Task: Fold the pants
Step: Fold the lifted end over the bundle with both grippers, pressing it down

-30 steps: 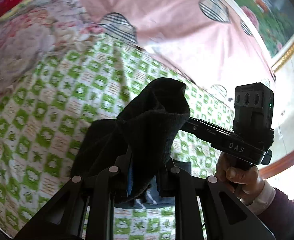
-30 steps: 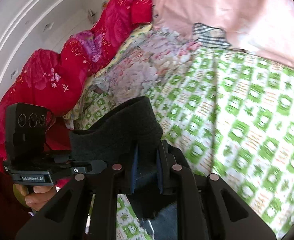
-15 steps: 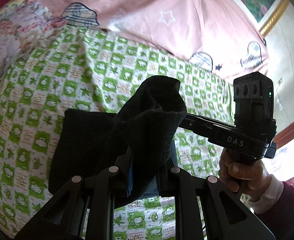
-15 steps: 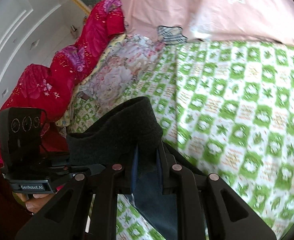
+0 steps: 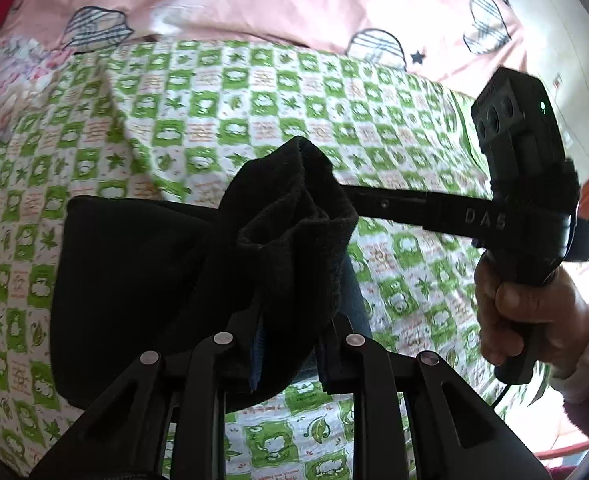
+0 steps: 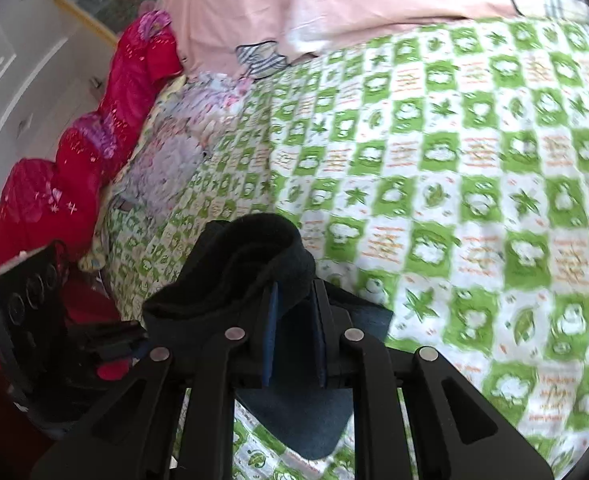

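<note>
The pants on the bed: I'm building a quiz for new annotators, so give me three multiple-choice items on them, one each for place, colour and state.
1. What do the pants lie on?
A. a green-and-white checked sheet
B. a wooden floor
C. a bare mattress

2. What colour are the pants?
A. red
B. black
C. beige

3. How does the right gripper stand?
A. open and clear of cloth
B. shut on a pillow
C. shut on the pants

Answers:
1 A: the checked sheet shows all around the dark cloth.
2 B: the fabric reads black in both wrist views.
3 C: a bunched edge of the pants sits pinched between its fingers.
</note>
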